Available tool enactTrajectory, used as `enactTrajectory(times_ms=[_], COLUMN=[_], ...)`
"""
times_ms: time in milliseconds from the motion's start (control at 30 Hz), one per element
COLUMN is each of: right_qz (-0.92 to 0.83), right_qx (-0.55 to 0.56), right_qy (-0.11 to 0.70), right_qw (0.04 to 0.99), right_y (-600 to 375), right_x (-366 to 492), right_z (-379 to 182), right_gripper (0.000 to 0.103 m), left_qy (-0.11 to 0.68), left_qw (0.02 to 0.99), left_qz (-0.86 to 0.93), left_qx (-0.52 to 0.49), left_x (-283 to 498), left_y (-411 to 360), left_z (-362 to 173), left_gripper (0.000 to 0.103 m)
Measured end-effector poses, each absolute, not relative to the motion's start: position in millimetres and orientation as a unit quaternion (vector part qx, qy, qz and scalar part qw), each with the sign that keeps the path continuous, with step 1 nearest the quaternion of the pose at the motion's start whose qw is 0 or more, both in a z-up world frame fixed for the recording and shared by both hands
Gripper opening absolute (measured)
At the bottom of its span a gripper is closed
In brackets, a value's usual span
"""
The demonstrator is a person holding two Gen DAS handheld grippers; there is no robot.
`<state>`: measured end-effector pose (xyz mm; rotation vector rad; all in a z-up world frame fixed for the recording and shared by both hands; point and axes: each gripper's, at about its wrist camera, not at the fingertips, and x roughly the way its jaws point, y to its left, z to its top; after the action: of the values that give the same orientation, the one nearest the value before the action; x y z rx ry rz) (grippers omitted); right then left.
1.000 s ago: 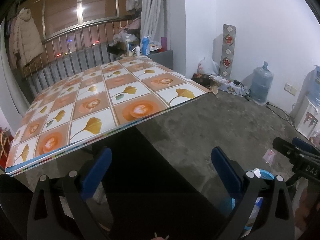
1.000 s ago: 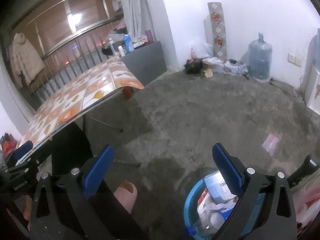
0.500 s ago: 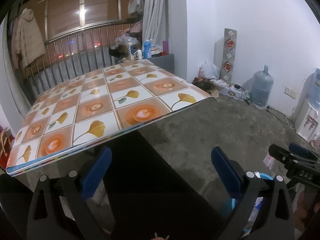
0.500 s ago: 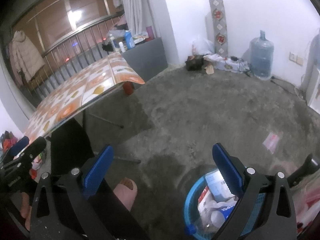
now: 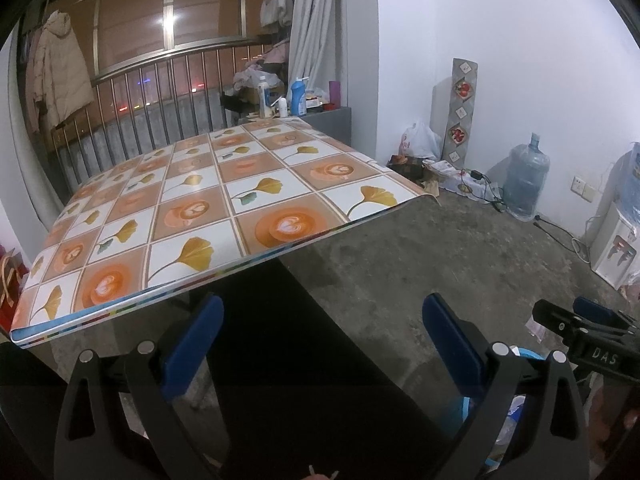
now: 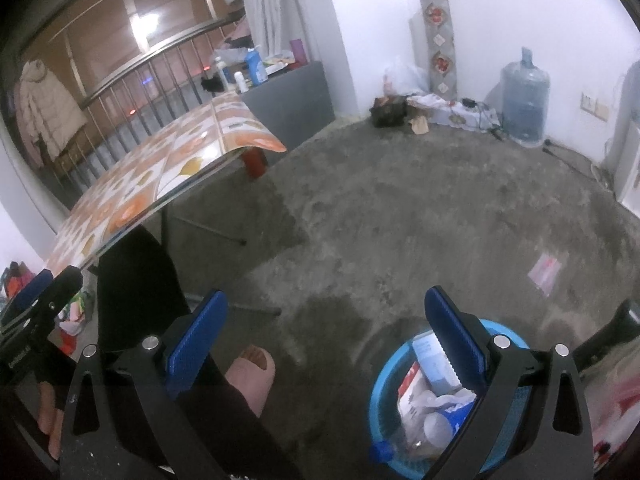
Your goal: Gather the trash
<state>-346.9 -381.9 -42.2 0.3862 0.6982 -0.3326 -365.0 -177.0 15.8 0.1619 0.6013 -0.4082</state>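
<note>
Grey concrete floor (image 6: 400, 216), patterned table (image 5: 208, 208) at left. Left gripper (image 5: 320, 344) spread wide, empty, below table edge. Right gripper (image 6: 324, 340) likewise agape, empty, above blue trash basket (image 6: 380, 384) full of wrappers. Pink wrapper (image 6: 545, 268) on floor, far right.

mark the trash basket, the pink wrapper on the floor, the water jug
trash basket (image 6: 382, 384), right wrist view, blue rim's left side
pink wrapper (image 6: 545, 268), right wrist view, its middle
water jug (image 6: 525, 100), right wrist view, its body

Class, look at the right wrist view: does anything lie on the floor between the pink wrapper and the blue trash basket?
Nothing visible does: only bare concrete floor separates the pink wrapper from the blue trash basket.
</note>
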Motion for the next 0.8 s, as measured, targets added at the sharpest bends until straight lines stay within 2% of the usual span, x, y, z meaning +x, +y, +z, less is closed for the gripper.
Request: enactTrajectory(times_ms=[800], right_qz=[-0.131], right_qx=[0.178], right_qy=[0.314], right_qw=[0.923], right_y=[-376.3], right_x=[-351.5], right_z=[-34.6], right_gripper=[0.095], left_qy=[0.311], left_qw=[0.925], left_qz=[-0.209], left_qx=[0.065], left_x=[-362.1], left_y=[-176.0], left_z=[13.8], left_gripper=[0.098])
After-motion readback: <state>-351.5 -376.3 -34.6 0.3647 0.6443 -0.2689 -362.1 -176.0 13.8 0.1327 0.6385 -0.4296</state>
